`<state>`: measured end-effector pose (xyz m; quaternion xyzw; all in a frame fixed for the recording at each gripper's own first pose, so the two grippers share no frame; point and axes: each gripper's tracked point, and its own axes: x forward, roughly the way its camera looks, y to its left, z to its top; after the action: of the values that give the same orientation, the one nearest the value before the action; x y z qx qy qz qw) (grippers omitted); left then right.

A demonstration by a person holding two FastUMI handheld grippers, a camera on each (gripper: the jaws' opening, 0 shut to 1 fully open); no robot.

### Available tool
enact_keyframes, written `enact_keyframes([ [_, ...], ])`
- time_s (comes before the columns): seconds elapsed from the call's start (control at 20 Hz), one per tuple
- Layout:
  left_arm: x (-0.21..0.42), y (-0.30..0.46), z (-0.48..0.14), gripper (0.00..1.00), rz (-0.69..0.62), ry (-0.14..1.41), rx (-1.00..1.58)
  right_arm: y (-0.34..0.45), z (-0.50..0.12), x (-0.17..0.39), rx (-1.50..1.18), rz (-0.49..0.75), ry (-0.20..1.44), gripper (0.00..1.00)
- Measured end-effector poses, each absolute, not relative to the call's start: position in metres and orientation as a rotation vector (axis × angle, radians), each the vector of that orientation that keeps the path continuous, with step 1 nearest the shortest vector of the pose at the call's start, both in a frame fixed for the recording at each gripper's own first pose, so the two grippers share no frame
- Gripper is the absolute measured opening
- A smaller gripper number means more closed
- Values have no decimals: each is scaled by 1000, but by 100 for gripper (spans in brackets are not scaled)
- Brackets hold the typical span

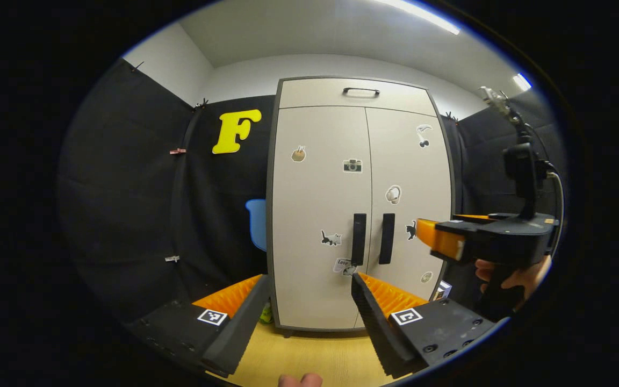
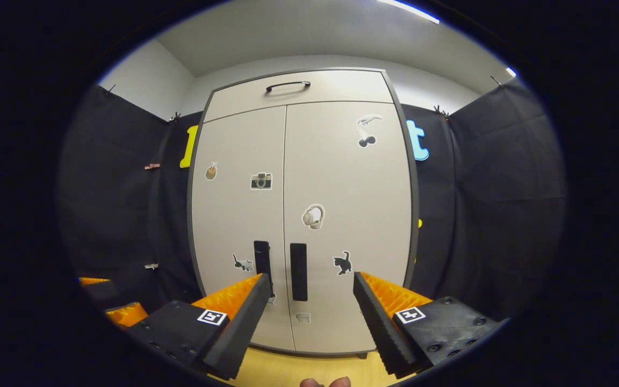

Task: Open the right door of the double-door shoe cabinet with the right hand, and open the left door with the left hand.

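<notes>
A pale double-door shoe cabinet stands against the booth wall, both doors closed. Two dark vertical handles sit side by side at the centre seam: the left door handle and the right door handle. My left gripper is open, short of the cabinet, with nothing between its fingers. My right gripper is open too, facing the handles from a short distance. In the left gripper view the right gripper appears at the right, held by a hand.
Above the doors is a top panel with a dark handle. Small stickers dot both doors. Wooden floor lies in front of the cabinet. Black cloth walls close in on both sides.
</notes>
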<state>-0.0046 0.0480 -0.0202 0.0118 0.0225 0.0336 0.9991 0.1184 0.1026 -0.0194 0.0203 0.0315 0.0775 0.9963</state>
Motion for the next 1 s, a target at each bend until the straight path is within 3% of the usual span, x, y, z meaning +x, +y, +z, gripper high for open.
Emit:
enact_keyframes([
  [0.3, 5, 74, -32, 95, 105, 67, 14, 126, -55, 190, 35, 133, 89, 98],
  [0.5, 10, 88, -37, 95, 122, 73, 17, 134, -77, 226, 51, 112, 118, 90],
  [0.55, 11, 91, -38, 95, 126, 76, 16, 135, -82, 233, 53, 106, 128, 82],
  [0.7, 13, 99, -42, 95, 138, 82, 10, 137, -94, 249, 61, 97, 145, 73],
  [0.85, 15, 103, -42, 95, 147, 88, 6, 138, -95, 260, 63, 88, 137, 53],
  [1.0, 14, 105, -42, 95, 155, 94, -1, 140, -96, 259, 38, 86, 137, 46],
])
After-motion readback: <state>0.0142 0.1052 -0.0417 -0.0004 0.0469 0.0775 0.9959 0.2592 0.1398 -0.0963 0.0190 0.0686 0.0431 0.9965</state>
